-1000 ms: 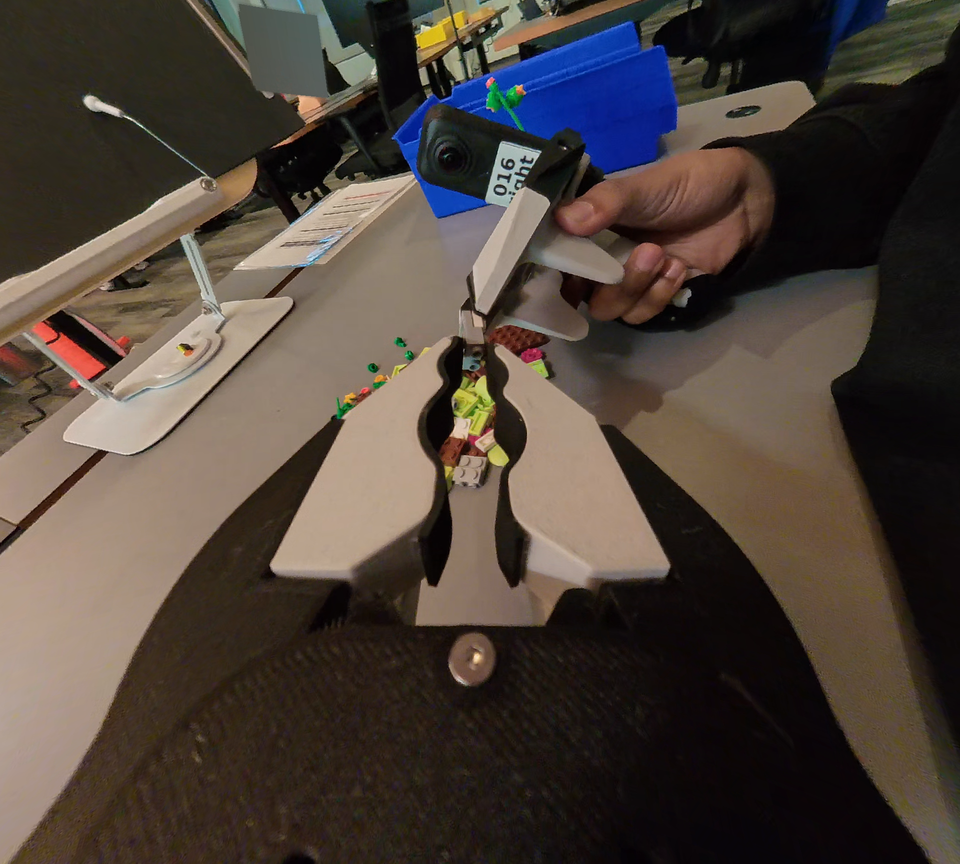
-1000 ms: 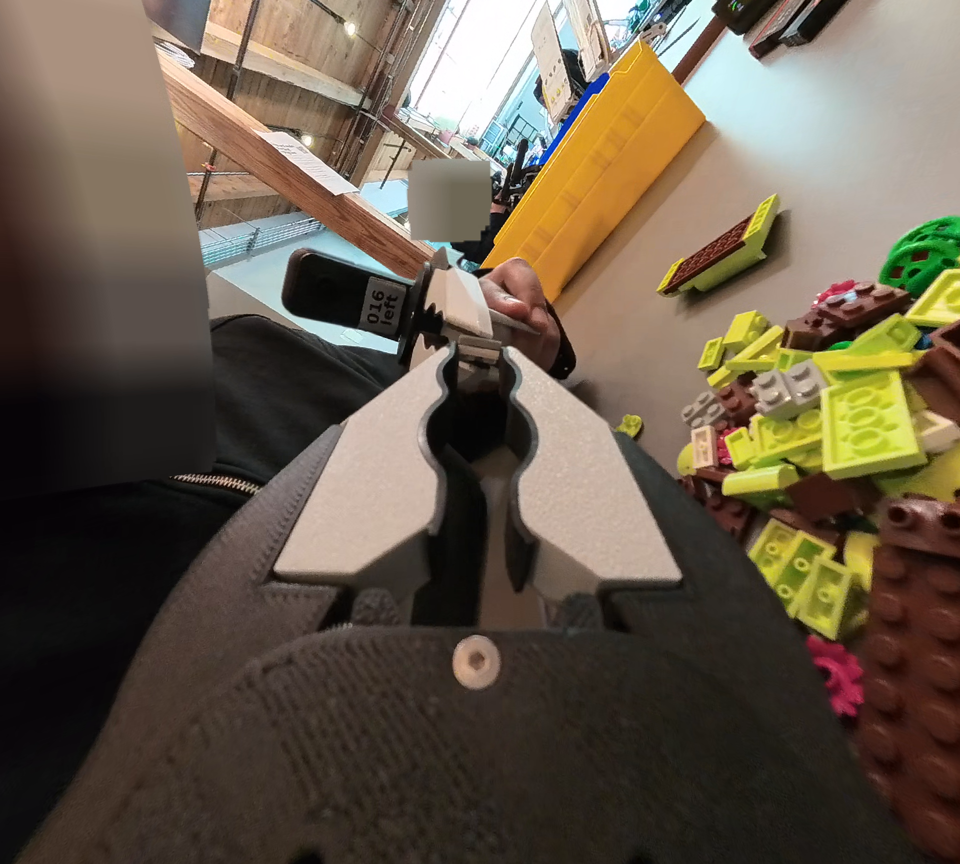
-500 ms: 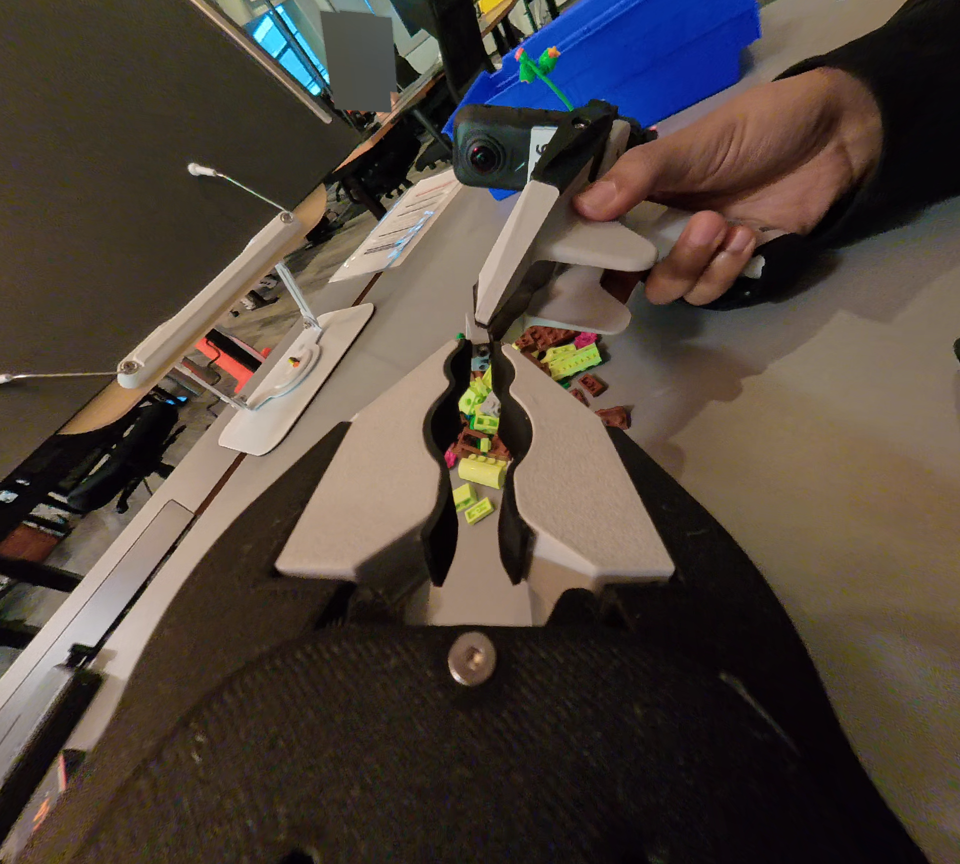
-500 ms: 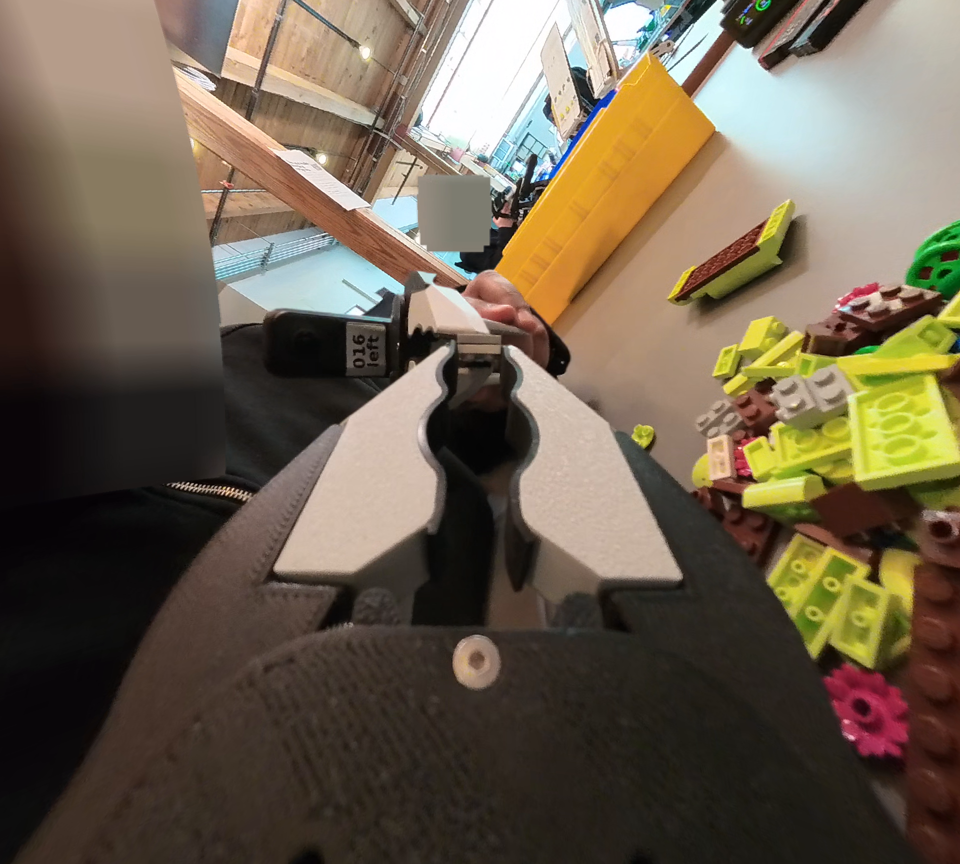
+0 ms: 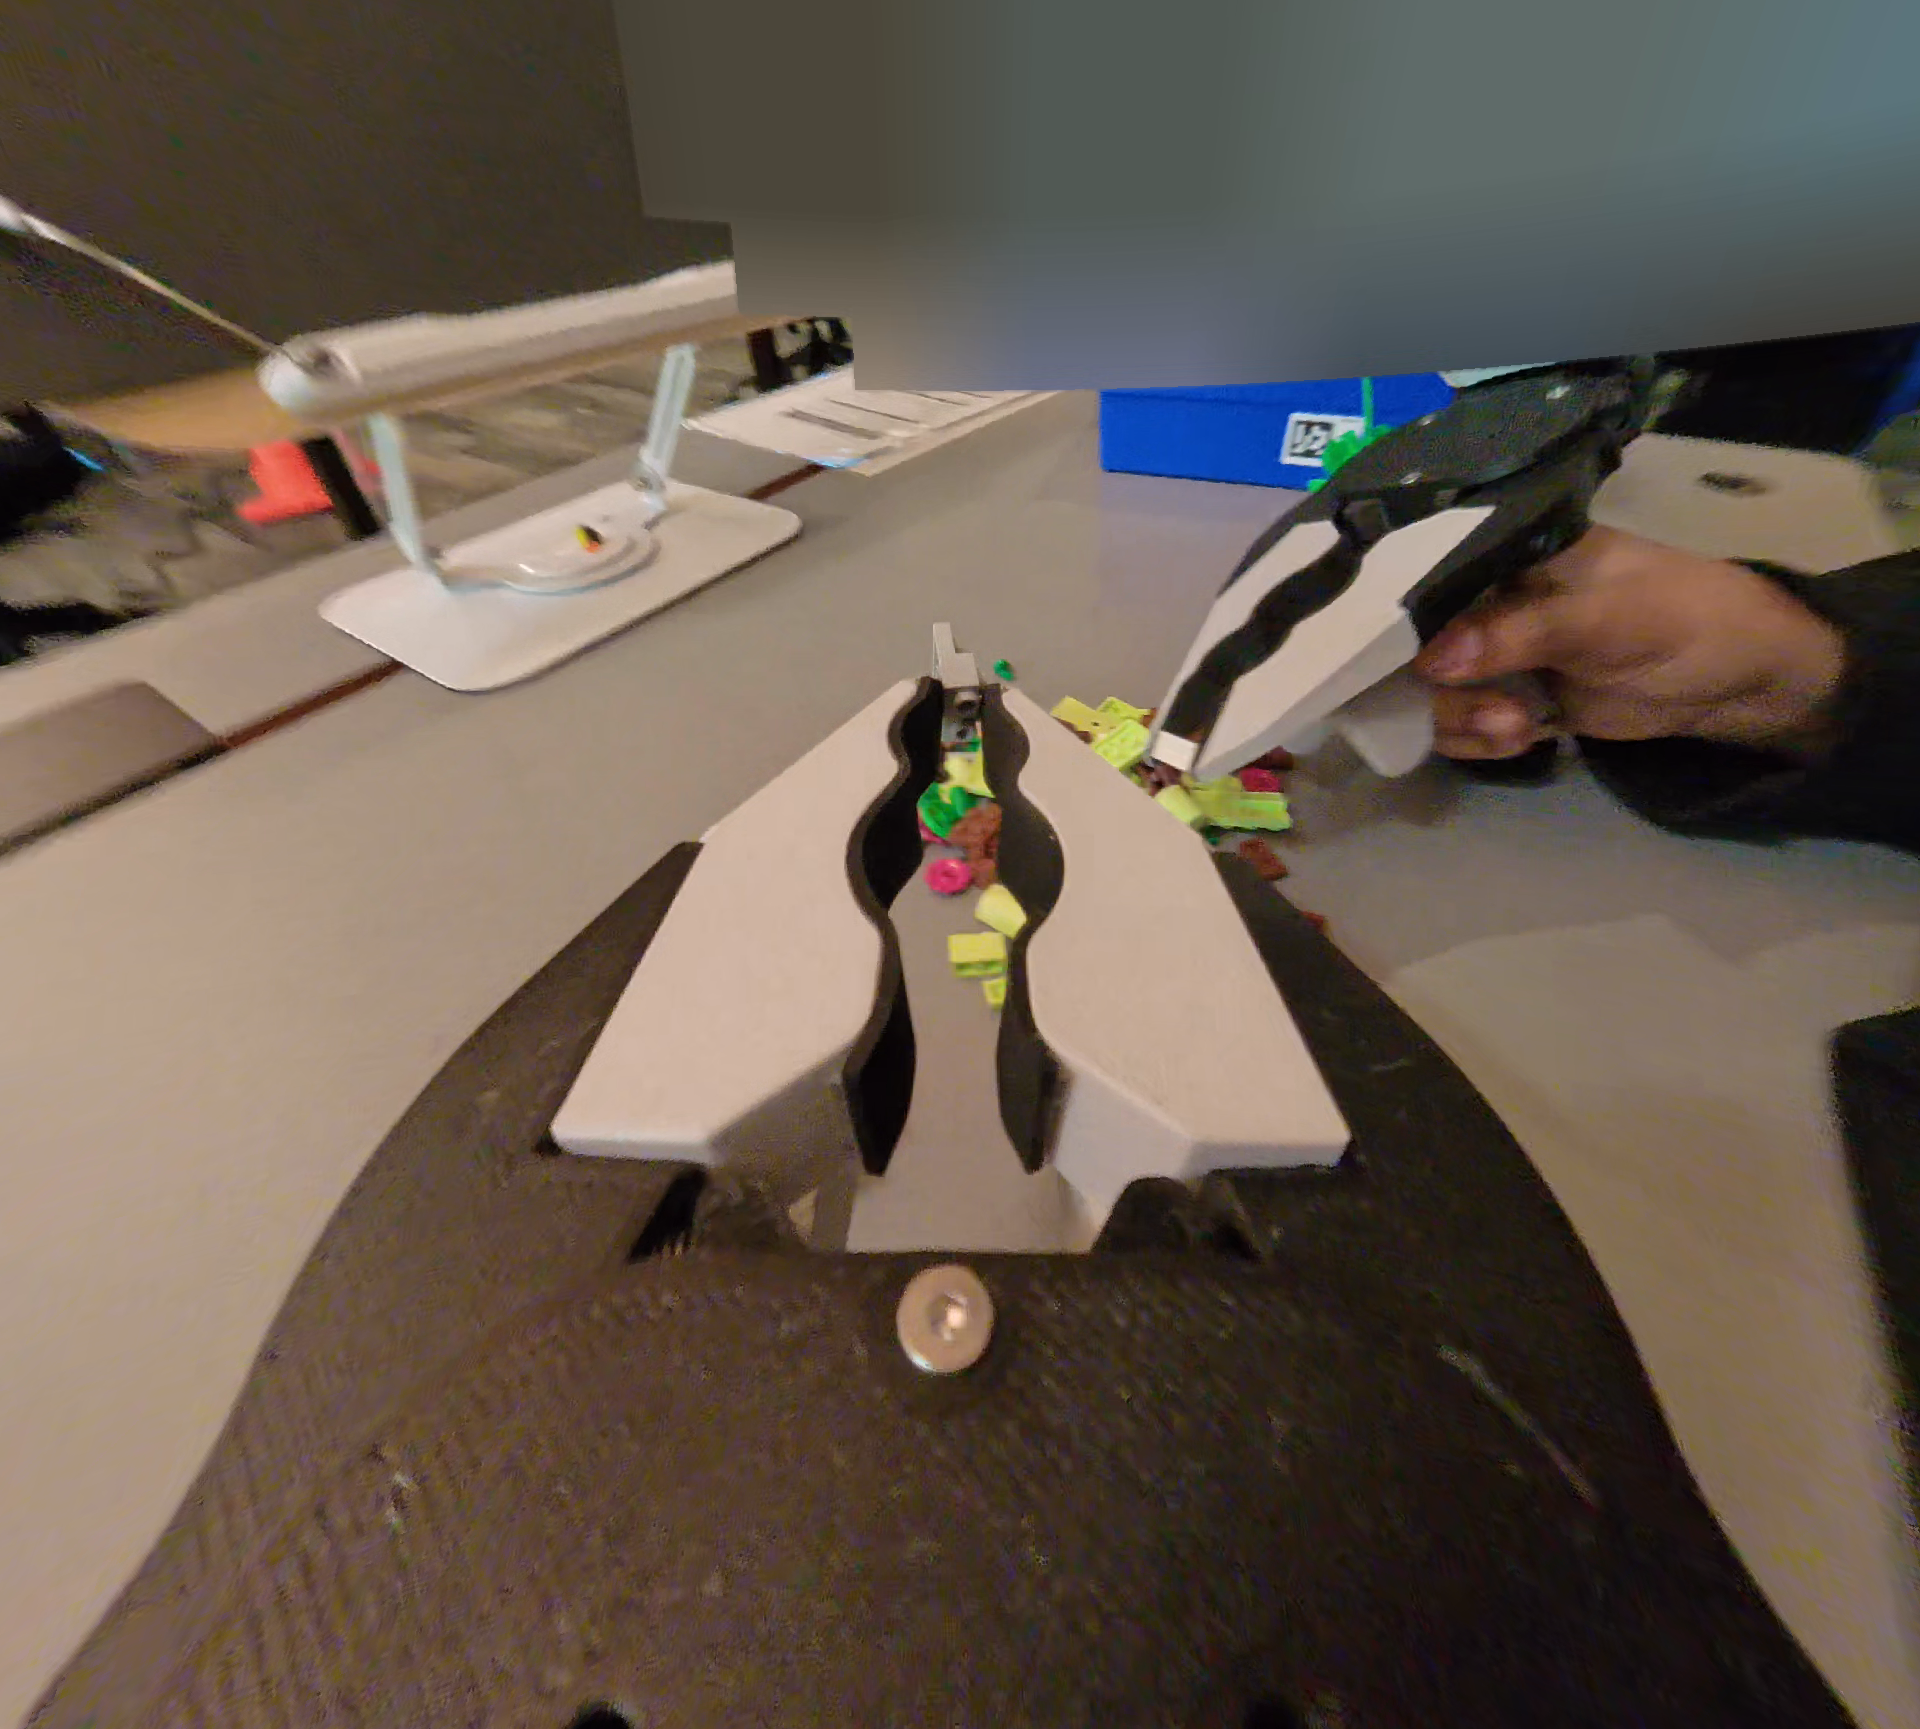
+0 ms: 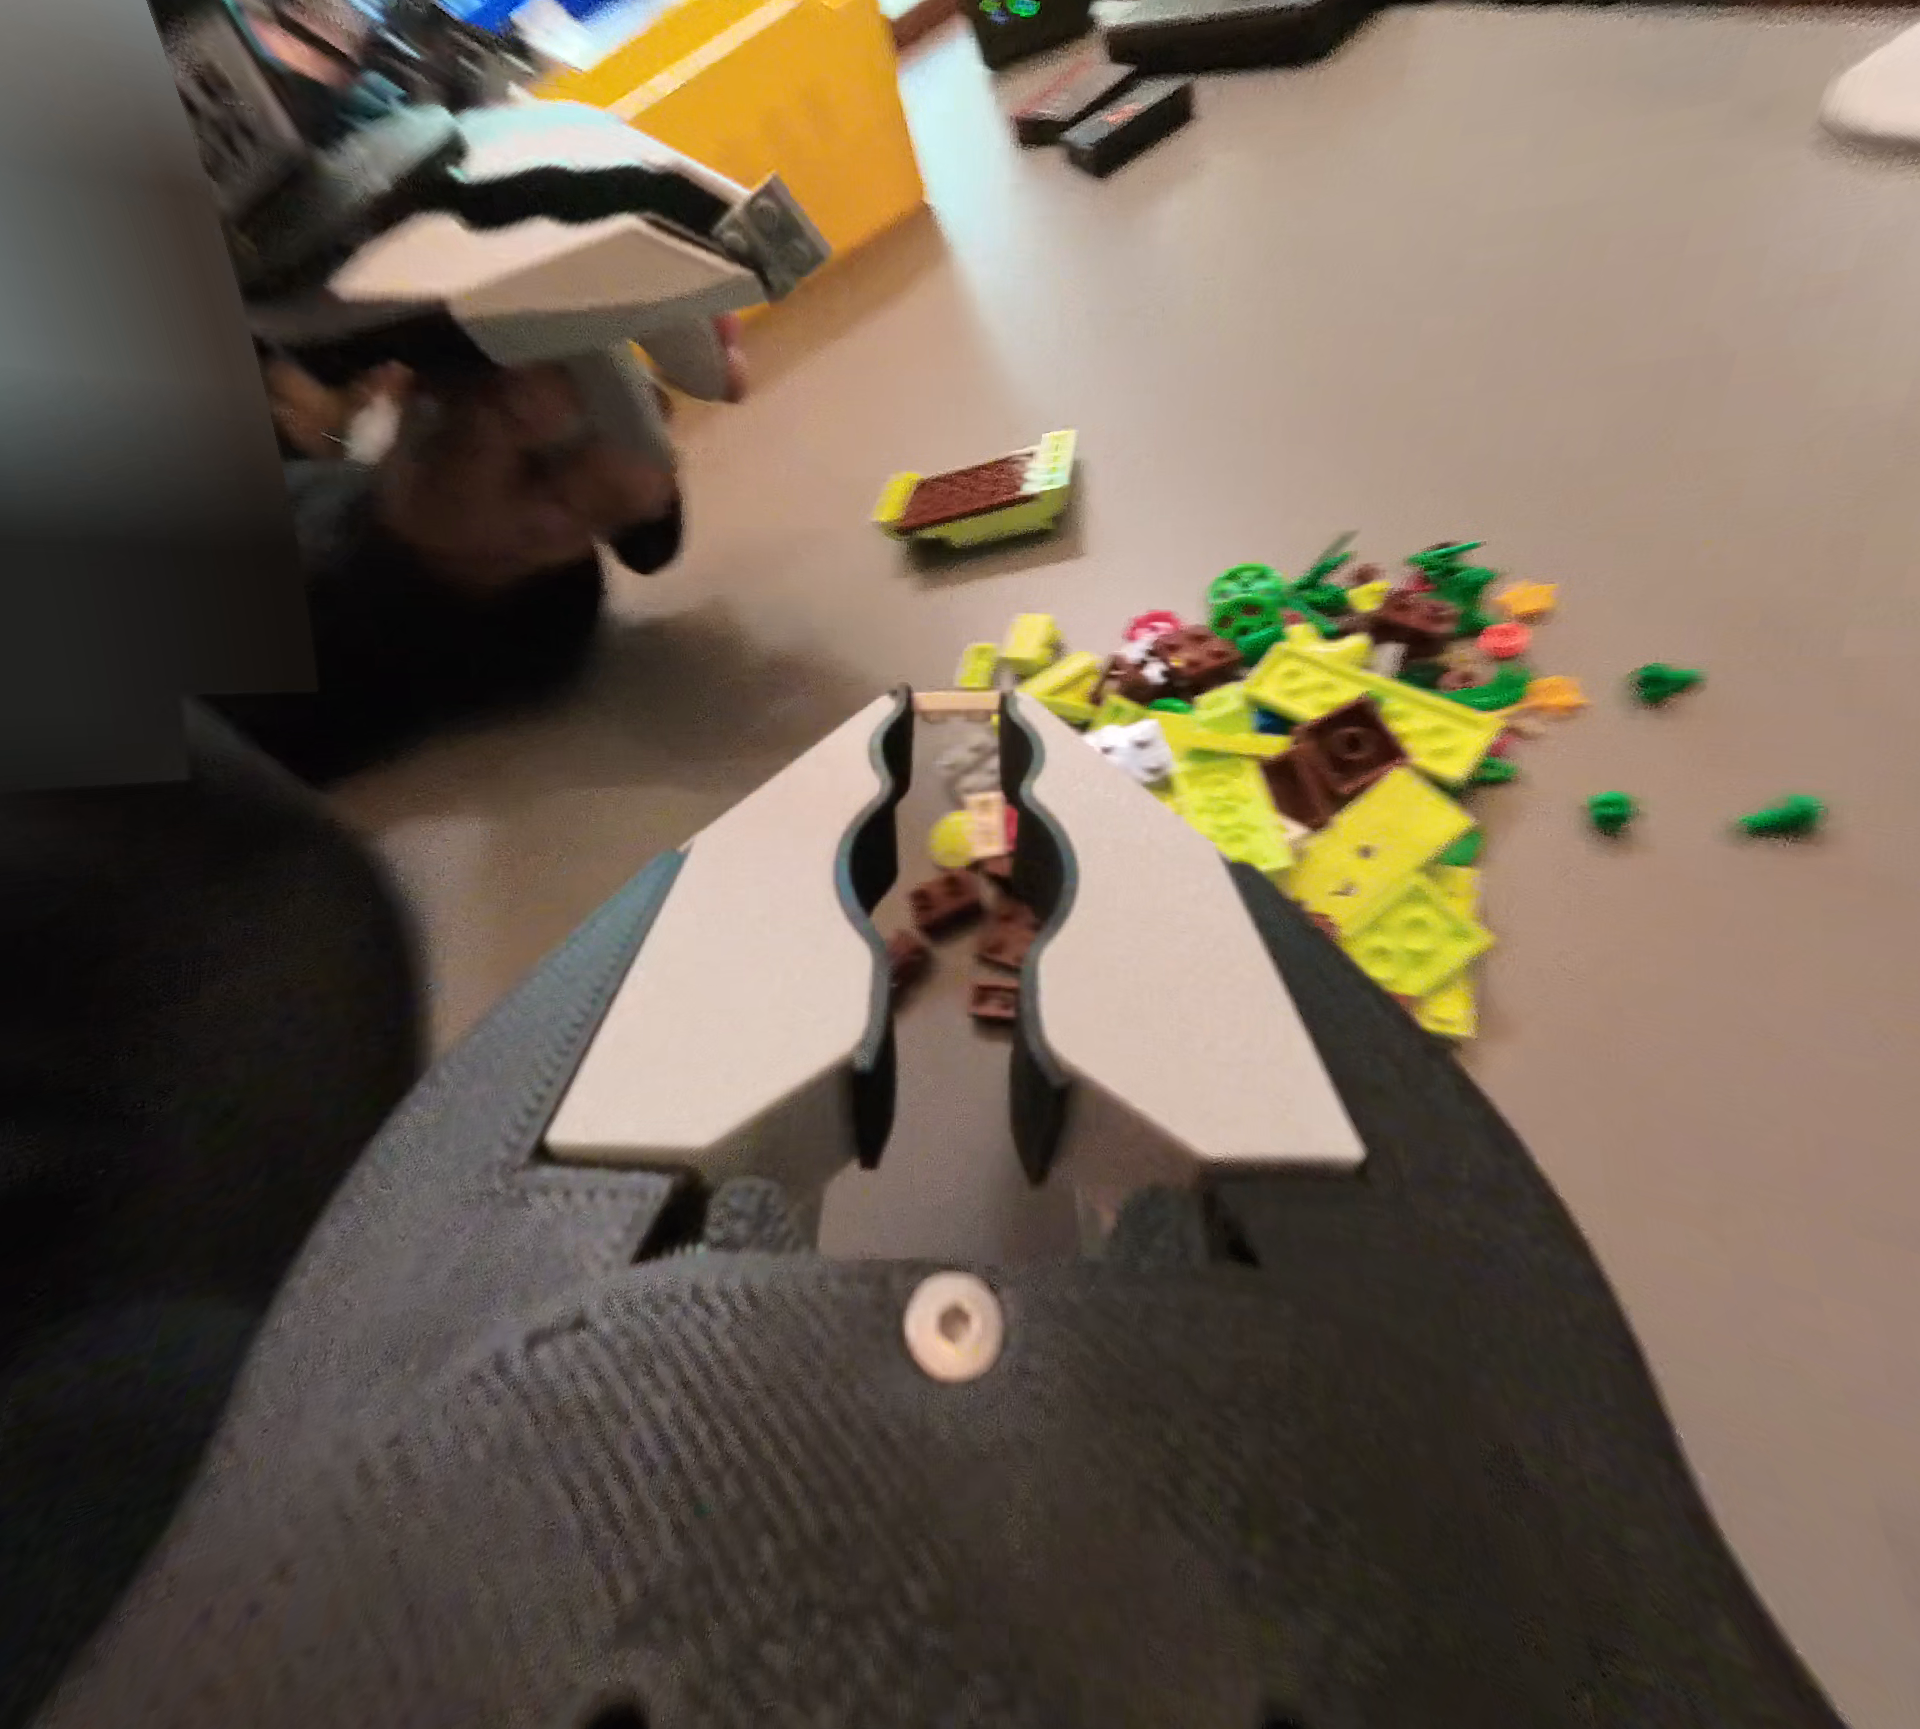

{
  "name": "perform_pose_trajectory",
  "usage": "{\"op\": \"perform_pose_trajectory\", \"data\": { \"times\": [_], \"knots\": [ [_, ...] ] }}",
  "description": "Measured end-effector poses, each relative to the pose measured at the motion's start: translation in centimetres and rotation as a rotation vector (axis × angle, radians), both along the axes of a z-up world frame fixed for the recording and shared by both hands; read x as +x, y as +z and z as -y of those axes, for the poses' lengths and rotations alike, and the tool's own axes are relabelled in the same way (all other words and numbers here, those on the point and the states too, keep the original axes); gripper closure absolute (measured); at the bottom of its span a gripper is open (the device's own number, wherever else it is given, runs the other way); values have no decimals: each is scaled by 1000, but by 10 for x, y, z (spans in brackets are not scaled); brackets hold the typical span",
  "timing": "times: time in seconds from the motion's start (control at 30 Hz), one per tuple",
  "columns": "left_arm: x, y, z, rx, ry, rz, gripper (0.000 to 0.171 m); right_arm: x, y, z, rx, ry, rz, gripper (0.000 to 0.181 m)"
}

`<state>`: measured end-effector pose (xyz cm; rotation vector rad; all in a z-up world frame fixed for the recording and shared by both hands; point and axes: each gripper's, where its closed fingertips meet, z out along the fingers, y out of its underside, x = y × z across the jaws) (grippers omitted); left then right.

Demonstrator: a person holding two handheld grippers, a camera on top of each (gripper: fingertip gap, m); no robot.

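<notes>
your left gripper is pinched narrow on a small grey studded plastic plate, which sticks out past its tips; in the right wrist view you hold it raised above the grey counter, well apart from the heap, with the yellow plastic bin behind it. from the left wrist view the same grey piece shows edge-on at the tips.

your right gripper is also nearly closed, clamped on a thin tan flat plastic piece that bridges its two tips. it hangs low, just above the near edge of the pile of lime, brown and green plastic bricks, which spreads to the right of its tips. in the left wrist view that right gripper points down with its tips at the top of the pile, held by your right hand.

a lime and brown assembled brick plate lies alone on the counter, between the pile and your left gripper. small green leaf-shaped pieces are scattered off the pile's right side. a white tablet stand sits toward the counter's far left edge, and a blue plastic bin stands at the far side.
</notes>
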<state>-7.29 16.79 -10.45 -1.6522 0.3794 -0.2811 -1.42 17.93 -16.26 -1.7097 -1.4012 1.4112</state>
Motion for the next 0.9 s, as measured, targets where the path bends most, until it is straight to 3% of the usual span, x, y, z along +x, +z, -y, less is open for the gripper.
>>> {"op": "perform_pose_trajectory", "data": {
  "times": [0.07,0.17,0.37,0.47,0.57,0.7,0.83,0.9],
  "knots": [
    [1,-4,-2,-55,-39,109,168,1,-4,-11,154,-63,41,167],
    [3,-5,-3,-119,-96,297,168,1,-7,-25,274,-124,56,149],
    [8,-7,-3,-211,-203,565,168,-1,5,-23,351,-123,-13,144],
    [8,-13,-4,-253,-220,614,168,0,14,-22,395,-119,-48,144],
    [15,-29,-3,-346,-247,572,168,3,19,-25,426,-134,-64,146],
    [41,-65,2,-518,-279,377,168,5,23,-26,417,-137,-77,147],
    [54,-79,1,-560,-257,216,166,4,20,-20,414,-111,-66,147],
    [56,-83,1,-580,-258,193,155,3,17,-17,427,-97,-56,149]
  ]
}}
